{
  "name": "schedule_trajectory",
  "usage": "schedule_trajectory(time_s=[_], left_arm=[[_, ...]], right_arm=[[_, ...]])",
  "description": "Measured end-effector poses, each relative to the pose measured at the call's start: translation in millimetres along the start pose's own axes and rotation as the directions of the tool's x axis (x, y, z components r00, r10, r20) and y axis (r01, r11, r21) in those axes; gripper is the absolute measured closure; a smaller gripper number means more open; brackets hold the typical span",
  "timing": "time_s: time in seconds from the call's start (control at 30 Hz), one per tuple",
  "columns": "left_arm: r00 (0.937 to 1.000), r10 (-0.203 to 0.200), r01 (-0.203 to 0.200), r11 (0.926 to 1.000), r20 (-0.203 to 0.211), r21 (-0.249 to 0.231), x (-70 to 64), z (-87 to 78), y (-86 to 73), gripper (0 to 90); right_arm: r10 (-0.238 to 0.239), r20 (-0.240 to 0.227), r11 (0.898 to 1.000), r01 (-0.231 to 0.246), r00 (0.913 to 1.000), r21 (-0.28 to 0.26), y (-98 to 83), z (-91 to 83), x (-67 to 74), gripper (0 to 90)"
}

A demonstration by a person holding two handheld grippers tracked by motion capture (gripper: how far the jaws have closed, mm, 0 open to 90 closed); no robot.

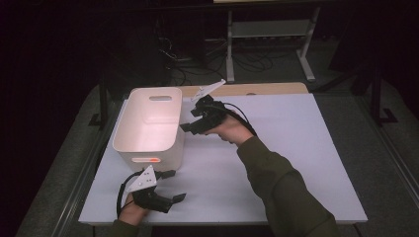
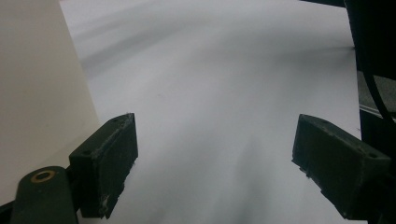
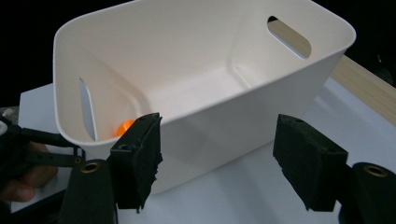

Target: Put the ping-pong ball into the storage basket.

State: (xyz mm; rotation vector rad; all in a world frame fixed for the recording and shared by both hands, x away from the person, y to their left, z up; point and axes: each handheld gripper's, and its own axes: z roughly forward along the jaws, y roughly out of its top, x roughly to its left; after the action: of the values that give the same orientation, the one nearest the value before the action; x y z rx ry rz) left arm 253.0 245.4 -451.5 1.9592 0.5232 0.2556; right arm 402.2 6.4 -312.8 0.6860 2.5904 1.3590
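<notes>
So the left gripper [image 1: 170,185] sits nearest, jaws wide, empty, just before the white plastic bin [image 1: 148,123]. Inside its near corner lies a small orange ball [image 3: 125,127]. Beside its far wall, the right gripper [image 1: 190,121] hovers empty, jaws apart. Looks dropped; next, pull clear.

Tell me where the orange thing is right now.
The orange thing lies inside the white bin, low by the slotted end wall in the right gripper view; in the high view that end faces the left tongs.
</notes>
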Motion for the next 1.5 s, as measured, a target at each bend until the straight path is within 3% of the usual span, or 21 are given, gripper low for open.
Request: schedule_trajectory(time_s=[1.0,1.5], left_arm=[[1.0000,-0.001,0.001,1.0000,-0.001,0.003,0.0,0.4,0.1,14.0],[1.0000,-0.003,0.003,1.0000,-0.001,0.006,0.0,0.6,0.2,14.0]], right_arm=[[0.057,0.084,0.998,-0.054,0.9948,-0.038,-71.7,-35.7,-8.5,17.8],[0.097,0.172,0.993,-0.085,0.9803,-0.077,-112.0,-54.1,-8.1,5.6]])
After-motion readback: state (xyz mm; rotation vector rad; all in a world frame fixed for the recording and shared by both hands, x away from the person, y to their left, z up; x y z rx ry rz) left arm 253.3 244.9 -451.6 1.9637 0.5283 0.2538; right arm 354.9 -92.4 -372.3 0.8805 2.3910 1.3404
